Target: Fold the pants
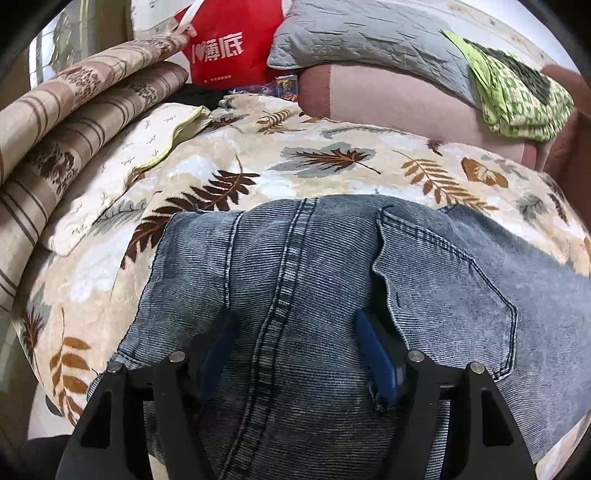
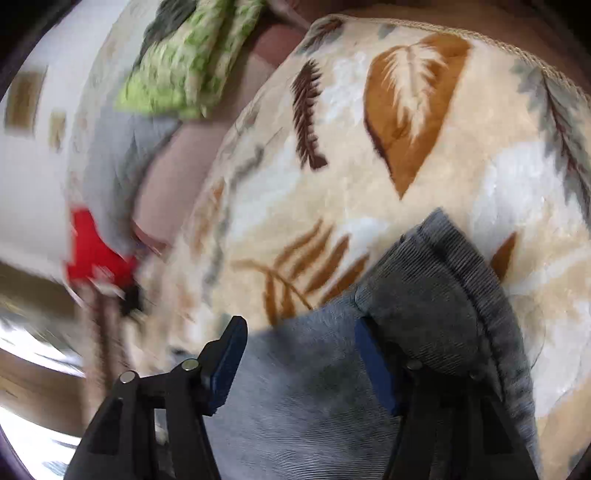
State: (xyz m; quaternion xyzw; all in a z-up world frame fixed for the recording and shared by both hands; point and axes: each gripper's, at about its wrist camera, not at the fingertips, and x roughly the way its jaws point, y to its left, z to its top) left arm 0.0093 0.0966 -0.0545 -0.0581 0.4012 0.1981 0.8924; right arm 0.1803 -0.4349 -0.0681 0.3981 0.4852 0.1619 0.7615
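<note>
Blue denim pants (image 1: pixel 314 266) lie on a leaf-patterned blanket (image 1: pixel 332 158), seat side up, with a back pocket (image 1: pixel 454 280) to the right of the centre seam. My left gripper (image 1: pixel 295 354) is open and low over the seam, its blue pads on either side of it. In the right wrist view, my right gripper (image 2: pixel 299 354) is open over a bunched edge of the pants (image 2: pixel 424 295), with a fold of denim draped over its right finger. That view is blurred by motion.
Folded striped bedding (image 1: pixel 55 129) lies at the left, a red bag (image 1: pixel 229 40) at the back, and a grey pillow (image 1: pixel 369 33) with a green patterned cloth (image 1: pixel 517 88) at the back right. A pink cushion (image 1: pixel 399 99) sits behind the blanket.
</note>
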